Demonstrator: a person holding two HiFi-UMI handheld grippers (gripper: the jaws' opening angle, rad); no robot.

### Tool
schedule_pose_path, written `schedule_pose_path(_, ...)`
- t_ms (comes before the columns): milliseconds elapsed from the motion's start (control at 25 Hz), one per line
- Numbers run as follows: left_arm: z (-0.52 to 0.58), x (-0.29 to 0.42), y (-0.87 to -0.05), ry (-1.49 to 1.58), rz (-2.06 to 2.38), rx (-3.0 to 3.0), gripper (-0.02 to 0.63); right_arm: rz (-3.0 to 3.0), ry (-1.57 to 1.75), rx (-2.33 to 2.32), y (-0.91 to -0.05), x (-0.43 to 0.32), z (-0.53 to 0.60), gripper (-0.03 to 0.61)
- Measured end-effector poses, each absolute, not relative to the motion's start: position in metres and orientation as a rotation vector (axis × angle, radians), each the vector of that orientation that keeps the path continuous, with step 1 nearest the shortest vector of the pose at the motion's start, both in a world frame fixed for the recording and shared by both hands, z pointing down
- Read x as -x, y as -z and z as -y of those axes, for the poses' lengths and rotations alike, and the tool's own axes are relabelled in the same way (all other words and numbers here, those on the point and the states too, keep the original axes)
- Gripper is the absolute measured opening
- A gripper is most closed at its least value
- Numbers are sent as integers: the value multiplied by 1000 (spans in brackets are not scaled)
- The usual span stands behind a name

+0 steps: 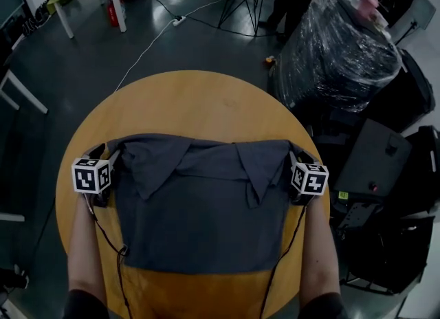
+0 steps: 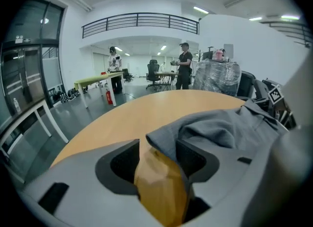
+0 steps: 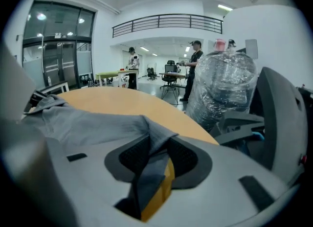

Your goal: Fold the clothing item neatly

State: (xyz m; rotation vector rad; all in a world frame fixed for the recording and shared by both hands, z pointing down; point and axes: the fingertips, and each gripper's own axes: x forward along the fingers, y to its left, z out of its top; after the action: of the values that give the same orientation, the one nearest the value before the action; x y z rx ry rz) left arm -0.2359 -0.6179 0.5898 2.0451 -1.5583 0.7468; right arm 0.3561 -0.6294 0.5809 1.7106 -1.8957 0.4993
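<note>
Evidently the gray shirt [image 1: 199, 221] lay flat on the round wooden table [image 1: 199, 97], covering it from the centre down toward 6 o'clock. Its folded-over edge ran across the middle, and two pointed flaps hung down from that edge.

The left gripper [image 2: 157, 157] sat at the shirt's 10 o'clock corner with its jaws parted. Bare table showed in the gap, and the cloth corner only leaned against the inner jaw, so the grip looked let go. The right gripper [image 3: 157, 160] sat at the 2 o'clock corner. Its jaws stood a little apart, with a fold of cloth threaded between them and a sliver of table showing beside it. I judged that the fold was loose rather than pinched.

The main risk was on the right. With so narrow a gap, the textured pads could have caught the cloth on the way out and dragged that corner toward 3 o'clock, skewing the fold line. A backward pull toward 6 o'clock could likewise have rolled the top edge over. On the left, the draped corner might have ridden up on the jaw and flipped open.

The two flaps already sat unevenly, so any tug would have worsened that. The thin cables [image 1: 122, 250] trailing along both sides of the shirt could also have snagged its edges.
</note>
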Motion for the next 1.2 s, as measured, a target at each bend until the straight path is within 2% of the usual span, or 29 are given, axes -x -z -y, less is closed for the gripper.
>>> schedule_pose_path(40, 613, 239, -587, -755, 1566, -2041, 224, 1894, -525, -1725, -578, -359, 625, 114)
schedule_pose_path(80, 608, 241, -582, -754, 1579, -2039, 222, 1888, -541, -1746, -574, -362, 620, 181)
schedule_pose_path(120, 602, 240, -577, -746, 1592, -2042, 223, 1877, -545, -1771, -569, -367, 614, 195)
schedule_pose_path(320, 554, 215, -531, -642, 1668, -2128, 222, 1894, -489, -1913, -524, -365, 569, 195)
schedule_pose_path(640, 454, 128, -429, -188, 1643, -2381, 222, 2222, -355, -1862, -443, -262, 474, 193)
schedule_pose_path(760, 410, 101, -400, -53, 1656, -2471, 208, 2345, -392, -1876, -418, -228, 433, 126)
schedule_pose_path(880, 377, 88, -382, 8, 1691, -2528, 63, 2431, -410, -1901, -397, -204, 394, 8)
schedule_pose_path(920, 369, 84, -377, 26, 1699, -2552, 41, 2447, -425, -1918, -392, -200, 382, -8)
schedule_pose_path(1000, 357, 82, -367, 61, 1698, -2600, 9, 2471, -447, -1959, -383, -193, 362, -8)
schedule_pose_path(1200, 316, 88, -350, 108, 1695, -2600, 9, 2413, -278, -1964, -378, -169, 314, -10)
